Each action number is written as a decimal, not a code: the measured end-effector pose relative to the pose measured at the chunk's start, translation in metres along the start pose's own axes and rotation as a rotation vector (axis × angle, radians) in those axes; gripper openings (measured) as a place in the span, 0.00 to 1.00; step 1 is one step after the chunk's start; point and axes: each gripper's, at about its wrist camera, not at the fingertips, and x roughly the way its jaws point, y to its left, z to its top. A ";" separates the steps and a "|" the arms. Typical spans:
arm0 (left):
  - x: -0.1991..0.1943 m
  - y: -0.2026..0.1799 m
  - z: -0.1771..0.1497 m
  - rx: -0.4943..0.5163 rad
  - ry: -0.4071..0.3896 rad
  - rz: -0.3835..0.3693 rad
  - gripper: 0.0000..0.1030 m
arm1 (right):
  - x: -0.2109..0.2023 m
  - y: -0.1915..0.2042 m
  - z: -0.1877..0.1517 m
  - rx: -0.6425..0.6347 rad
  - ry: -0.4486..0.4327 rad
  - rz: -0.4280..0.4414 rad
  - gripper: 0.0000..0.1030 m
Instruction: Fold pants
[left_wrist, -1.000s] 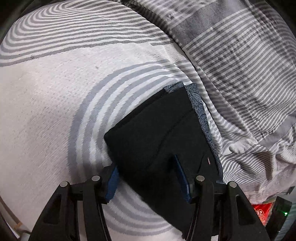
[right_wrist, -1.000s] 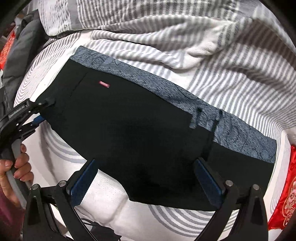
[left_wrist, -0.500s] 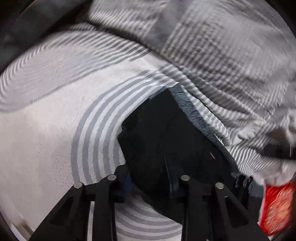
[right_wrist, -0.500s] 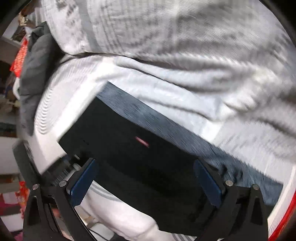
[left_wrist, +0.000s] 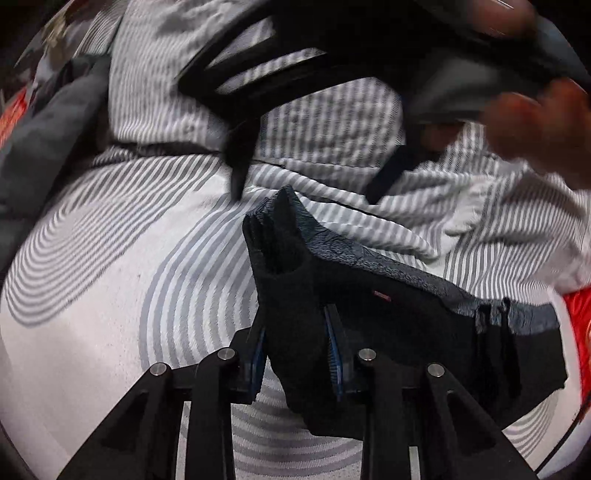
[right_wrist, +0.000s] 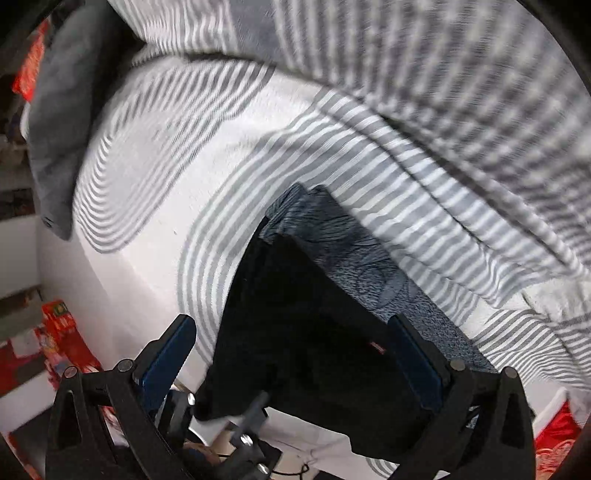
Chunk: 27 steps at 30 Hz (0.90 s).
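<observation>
Left wrist view is showing the left tool (left_wrist: 297, 354) clenched on a bunched end of the pants (left_wrist: 388, 325), its blue pads pressing the dark cloth from both sides and lifting that end clear of the bed (left_wrist: 110, 295). The grey patterned waistband (left_wrist: 369, 258) is running along the far side of the garment, next to the striped duvet (left_wrist: 332, 122) heaped along the bed's far edge. The remainder of the pants is lying flat on the mattress cover with its ring pattern, reaching toward the bed's right edge. Right wrist view is showing the right tool (right_wrist: 291, 350) released, jaws standing wide above the pants (right_wrist: 295, 332), with no pad touching the cloth; this tool is also appearing blurred at the top of the left wrist view, carried by a hand (left_wrist: 535, 122). By judgement, the pants are looking already reduced to a compact dark rectangle, so the lengthwise fold is appearing done. One raised end is suggesting a further cross fold is being started and is not yet laid down. Smoothing and squaring are likely remaining. Layer count cannot be told from these views.
</observation>
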 end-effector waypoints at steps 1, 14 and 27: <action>-0.002 -0.001 0.000 0.007 -0.004 -0.003 0.29 | 0.004 0.003 0.003 -0.010 0.014 -0.020 1.00; -0.003 -0.003 0.001 0.014 -0.009 -0.002 0.29 | 0.055 0.015 0.012 -0.005 0.158 -0.089 0.54; -0.035 -0.033 0.011 0.074 -0.052 -0.049 0.29 | 0.008 -0.039 -0.045 0.085 -0.046 0.185 0.17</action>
